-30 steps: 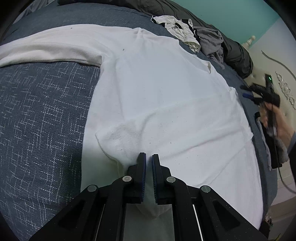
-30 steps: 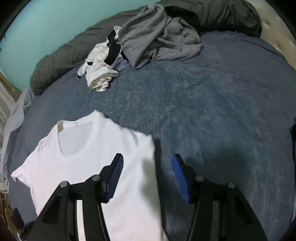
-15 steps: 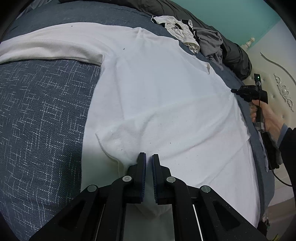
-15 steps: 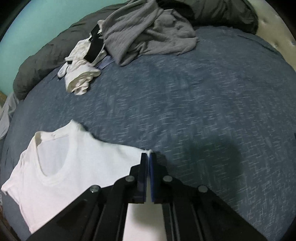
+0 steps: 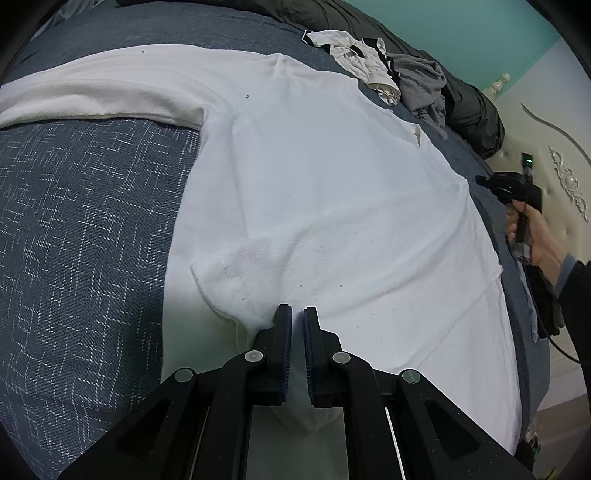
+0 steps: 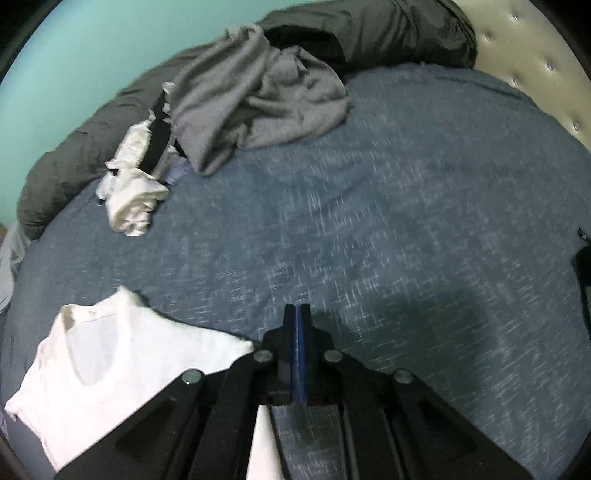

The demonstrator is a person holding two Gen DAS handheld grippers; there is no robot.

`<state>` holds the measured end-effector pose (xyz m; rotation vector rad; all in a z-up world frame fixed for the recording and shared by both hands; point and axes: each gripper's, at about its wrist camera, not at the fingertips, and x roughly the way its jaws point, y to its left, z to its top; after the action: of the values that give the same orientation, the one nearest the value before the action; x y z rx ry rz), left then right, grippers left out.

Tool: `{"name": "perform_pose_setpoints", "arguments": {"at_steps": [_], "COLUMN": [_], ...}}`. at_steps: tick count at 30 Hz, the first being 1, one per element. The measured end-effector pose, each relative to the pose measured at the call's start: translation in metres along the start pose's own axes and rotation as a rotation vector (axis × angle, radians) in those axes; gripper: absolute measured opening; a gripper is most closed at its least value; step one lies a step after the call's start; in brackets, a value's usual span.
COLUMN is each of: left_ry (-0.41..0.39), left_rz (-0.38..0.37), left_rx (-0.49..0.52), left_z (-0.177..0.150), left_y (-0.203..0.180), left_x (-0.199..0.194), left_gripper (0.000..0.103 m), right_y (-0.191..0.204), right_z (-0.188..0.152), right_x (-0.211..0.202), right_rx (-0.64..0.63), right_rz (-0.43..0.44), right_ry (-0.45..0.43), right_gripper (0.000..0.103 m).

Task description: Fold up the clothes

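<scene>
A white T-shirt (image 5: 332, 192) lies spread on the blue bedspread (image 5: 85, 229), one long sleeve reaching to the far left. My left gripper (image 5: 297, 314) is shut on a fold of the shirt's near edge, and white cloth bulges beneath its fingers. In the right wrist view the shirt's neckline and shoulder (image 6: 122, 362) lie at lower left. My right gripper (image 6: 296, 314) is shut, pads together, its tips over the bedspread just past the shoulder corner. I see no cloth between those pads. A hand holds the right gripper (image 5: 484, 181) beside the shirt's right edge.
At the far side lie a crumpled grey garment (image 6: 258, 96) and a white-and-black bundle (image 6: 136, 184), backed by a dark duvet (image 6: 369, 33). A cream tufted headboard (image 6: 535, 55) stands on the right. A black object (image 6: 583, 269) sits at the right edge.
My right gripper went from wide open to shut and slid forward, so the shirt's shoulder corner now lies left of its tips. The left gripper has not moved.
</scene>
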<state>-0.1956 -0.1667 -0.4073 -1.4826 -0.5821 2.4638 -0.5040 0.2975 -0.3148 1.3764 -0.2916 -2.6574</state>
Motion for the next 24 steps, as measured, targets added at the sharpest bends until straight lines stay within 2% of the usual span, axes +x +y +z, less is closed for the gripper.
{"name": "perform_pose_setpoints", "arguments": {"at_steps": [5, 8, 12, 17, 24], "left_ry": [-0.001, -0.001, -0.008, -0.028, -0.059], "left_rz": [-0.005, -0.013, -0.026, -0.010, 0.006], "left_rx": [-0.011, -0.020, -0.043, -0.051, -0.072], "left_z": [0.001, 0.001, 0.002, 0.002, -0.002], "left_y": [-0.003, -0.003, 0.000, 0.007, 0.026], "left_x": [0.000, -0.002, -0.009, -0.023, -0.039], "left_gripper": [0.007, 0.007, 0.008, 0.009, 0.016], "right_y": [0.010, 0.021, 0.041, 0.057, 0.071], "right_z": [-0.025, -0.064, -0.131, -0.215, -0.280], "right_x": [-0.040, -0.074, -0.115, -0.152, -0.173], "right_rx": [-0.026, -0.043, -0.057, -0.057, -0.006], "right_rz": [0.072, 0.136, 0.226, 0.316, 0.389], "right_ry": [-0.017, -0.027, -0.014, 0.014, 0.034], "right_gripper": [0.001, 0.003, 0.011, 0.013, 0.015]}}
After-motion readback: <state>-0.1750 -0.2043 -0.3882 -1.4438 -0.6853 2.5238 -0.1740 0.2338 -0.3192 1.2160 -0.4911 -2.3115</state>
